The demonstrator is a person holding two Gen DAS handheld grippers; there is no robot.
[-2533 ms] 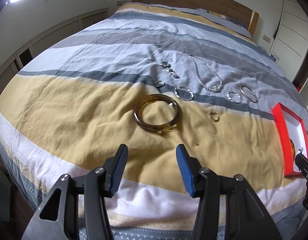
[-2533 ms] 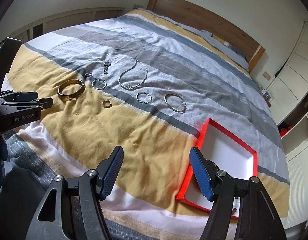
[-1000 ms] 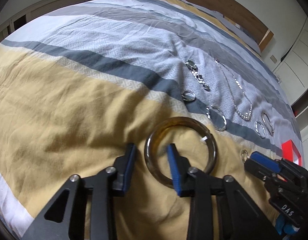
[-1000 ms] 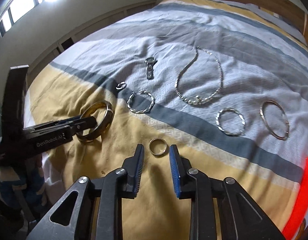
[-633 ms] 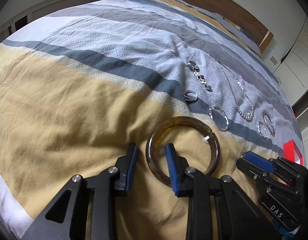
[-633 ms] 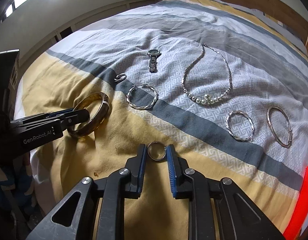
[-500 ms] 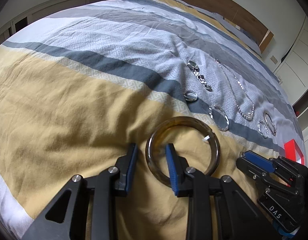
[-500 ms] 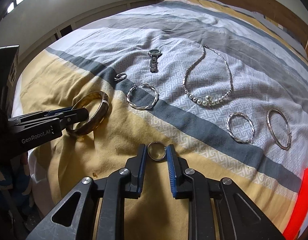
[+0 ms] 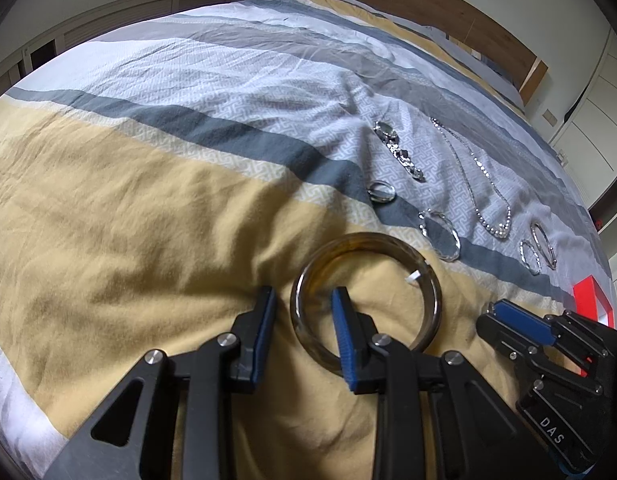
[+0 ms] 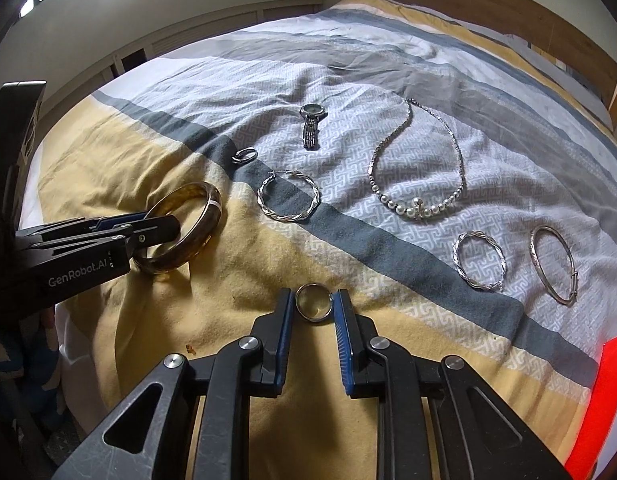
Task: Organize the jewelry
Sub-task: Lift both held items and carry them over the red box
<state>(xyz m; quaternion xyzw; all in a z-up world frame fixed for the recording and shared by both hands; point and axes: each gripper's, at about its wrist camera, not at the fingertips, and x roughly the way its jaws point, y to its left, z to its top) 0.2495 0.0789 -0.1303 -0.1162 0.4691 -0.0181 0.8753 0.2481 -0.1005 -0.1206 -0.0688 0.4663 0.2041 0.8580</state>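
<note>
While left fingers (image 9: 262, 328) loosely straddle the bangle (image 9: 428, 280), right fingers (image 10: 282, 320) pinch the ring (image 10: 314, 320), twisted hoop (image 10: 286, 218) beyond.

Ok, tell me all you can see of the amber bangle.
The amber bangle is a thick, glossy, translucent brown-yellow ring, resin-like, with a small white tag on its rim. It rests on the yellow band of the bedspread. The left tongs straddle its near-left wall, one finger inside the ring, one outside; contact is unclear.

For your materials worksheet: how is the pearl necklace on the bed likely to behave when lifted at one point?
The pearl necklace would probably hang limp, since its thin chain lies in a loose curve. The pearls clustered at its near end look heavier, so that end would likely swing. It may also slip through a loose grip.
</note>
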